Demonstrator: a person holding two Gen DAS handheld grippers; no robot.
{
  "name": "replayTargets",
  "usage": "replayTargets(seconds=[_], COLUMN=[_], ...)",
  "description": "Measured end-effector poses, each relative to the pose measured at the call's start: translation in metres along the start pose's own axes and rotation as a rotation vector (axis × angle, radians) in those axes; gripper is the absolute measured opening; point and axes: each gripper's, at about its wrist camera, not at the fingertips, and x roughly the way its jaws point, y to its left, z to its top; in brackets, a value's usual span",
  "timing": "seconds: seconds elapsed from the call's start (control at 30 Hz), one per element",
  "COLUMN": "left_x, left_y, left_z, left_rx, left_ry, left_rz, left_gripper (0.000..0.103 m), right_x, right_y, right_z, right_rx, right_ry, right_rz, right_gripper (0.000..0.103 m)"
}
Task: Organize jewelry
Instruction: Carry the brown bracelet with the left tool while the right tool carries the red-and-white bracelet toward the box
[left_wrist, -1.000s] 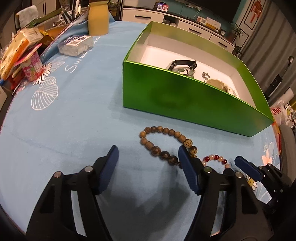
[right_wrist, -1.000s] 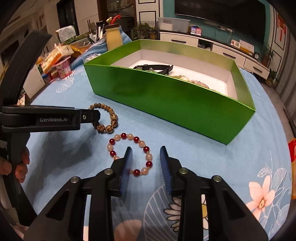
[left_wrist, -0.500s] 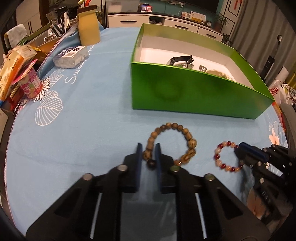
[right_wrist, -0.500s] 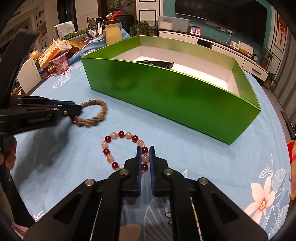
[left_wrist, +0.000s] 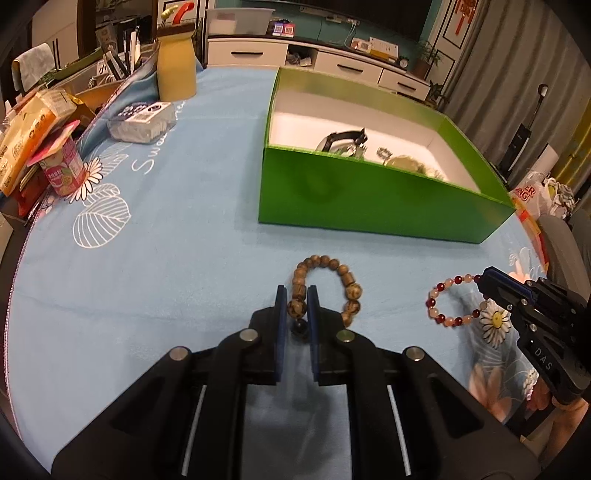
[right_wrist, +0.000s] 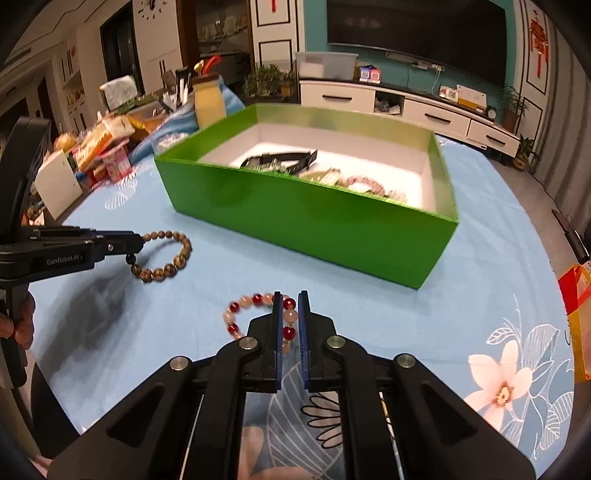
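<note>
Blue floral worktop (left_wrist: 184, 258) in left view: left gripper (left_wrist: 297, 295) fingers clamp wooden bead bracelet (left_wrist: 332, 280), near green box (left_wrist: 369, 199). Right view: right gripper (right_wrist: 287, 306) fingers clamp red-pink bead bracelet (right_wrist: 243, 306), just above worktop's near edge.

Left black plastic two-finger gripper (left_wrist: 297, 308) — blue ribbed pads (left_wrist: 281, 314) inside the fingertips, silver round screws behind them. Right black plastic gripper (right_wrist: 287, 321) — identical; white "GenRobot.AI" lettering on the side.
</note>
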Motion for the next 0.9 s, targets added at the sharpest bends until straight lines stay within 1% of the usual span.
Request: replayTargets(seconds=[0.23,0.4,0.9], left_x=[-0.023,-0.037,-0.066], left_y=[-0.014,-0.021,-0.039], left_z=[0.008,0.014,0.023], left_rx=[0.014,0.015,0.046], left_ry=[-0.054,-0.077,-0.132], left_rz=[-0.041,-0.075,-0.093], left_gripper=[0.010,0.010,0.010], right_x=[-0.022,-0.038,-0.067], right_y=[-0.002,-0.004,-0.012], right_z=[0.009,0.015,0.025], right_rx=[0.021,0.030,0.046], right_ry=[-0.062,-0.107,-0.185], right_rz=[0.012,0.014,0.003], right_gripper=[0.007,0.007,0.008])
